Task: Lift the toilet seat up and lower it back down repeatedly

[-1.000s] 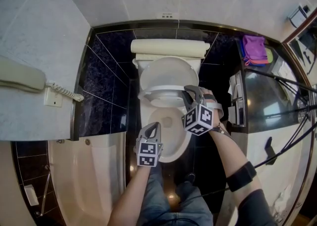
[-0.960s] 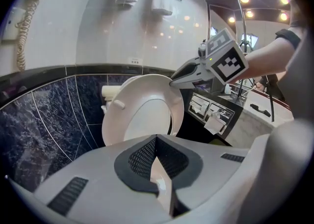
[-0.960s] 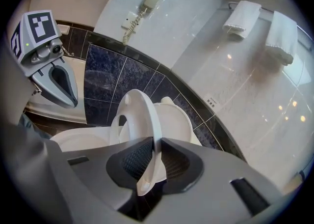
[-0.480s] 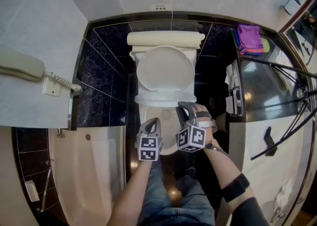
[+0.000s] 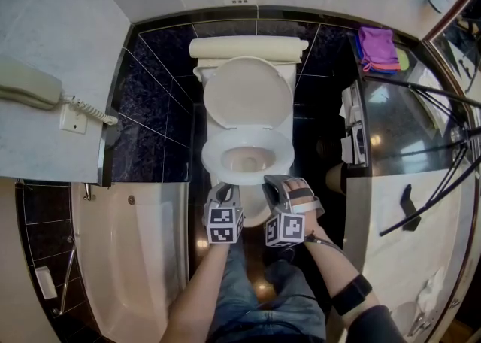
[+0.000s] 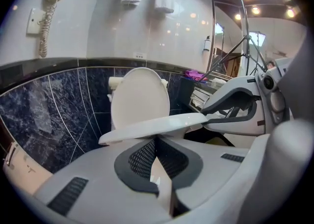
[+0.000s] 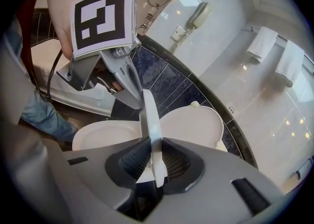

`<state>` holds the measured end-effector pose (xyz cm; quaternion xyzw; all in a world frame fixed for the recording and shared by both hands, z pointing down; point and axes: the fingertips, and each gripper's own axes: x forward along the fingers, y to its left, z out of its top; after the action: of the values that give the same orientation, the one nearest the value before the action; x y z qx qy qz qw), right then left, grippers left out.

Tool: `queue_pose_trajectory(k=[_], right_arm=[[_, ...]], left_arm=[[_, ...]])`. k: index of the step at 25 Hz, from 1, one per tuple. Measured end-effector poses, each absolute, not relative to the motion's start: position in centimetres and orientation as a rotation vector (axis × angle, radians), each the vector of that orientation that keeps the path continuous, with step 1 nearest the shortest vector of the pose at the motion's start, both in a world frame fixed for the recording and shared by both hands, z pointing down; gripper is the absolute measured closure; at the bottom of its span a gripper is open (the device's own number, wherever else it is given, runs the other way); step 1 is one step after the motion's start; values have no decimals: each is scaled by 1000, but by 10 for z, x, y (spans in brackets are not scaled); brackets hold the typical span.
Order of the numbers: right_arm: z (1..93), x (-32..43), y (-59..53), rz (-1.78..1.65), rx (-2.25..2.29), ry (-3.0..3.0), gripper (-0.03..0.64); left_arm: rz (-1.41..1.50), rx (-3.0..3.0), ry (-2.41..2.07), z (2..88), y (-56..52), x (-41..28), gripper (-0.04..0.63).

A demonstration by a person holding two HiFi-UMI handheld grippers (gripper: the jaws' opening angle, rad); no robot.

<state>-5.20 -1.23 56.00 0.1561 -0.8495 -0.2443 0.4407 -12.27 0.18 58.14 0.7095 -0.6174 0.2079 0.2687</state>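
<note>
Toilet seat (image 7: 149, 115) sits pinched in right hand-held gripper (image 7: 152, 149), jaws just loosening; left hand-held gripper (image 6: 156, 144) closed.

The head view looks steeply down from above the toilet seat (image 5: 212, 157), standing well back. The left gripper view sits low and close at the seat's front, facing the wall (image 6: 147, 31). The right gripper view (rolled sideways) shares seat and lid (image 7: 191, 125), equally near.
</note>
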Motion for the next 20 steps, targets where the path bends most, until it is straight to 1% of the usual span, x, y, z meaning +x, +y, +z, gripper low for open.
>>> queue_pose_trajectory(k=[6, 12, 14, 15, 17, 20], right_arm=[[576, -47, 11, -591, 324, -2121, 512], [588, -40, 36, -528, 249, -2151, 515], [590, -35, 44, -504, 242, -2165, 536], [592, -31, 47, -489, 250, -2169, 567], [596, -22, 51, -452, 270, -2174, 598], [606, -10, 54, -380, 310, -2183, 598]], left_arm=[[573, 1895, -1646, 596, 26, -117, 599], [611, 1867, -1658, 622, 48, -121, 600], [605, 1856, -1637, 626, 54, -117, 600], [606, 1847, -1631, 629, 58, -116, 600], [613, 1831, -1627, 640, 67, -117, 600], [628, 1810, -1609, 659, 84, -112, 600]])
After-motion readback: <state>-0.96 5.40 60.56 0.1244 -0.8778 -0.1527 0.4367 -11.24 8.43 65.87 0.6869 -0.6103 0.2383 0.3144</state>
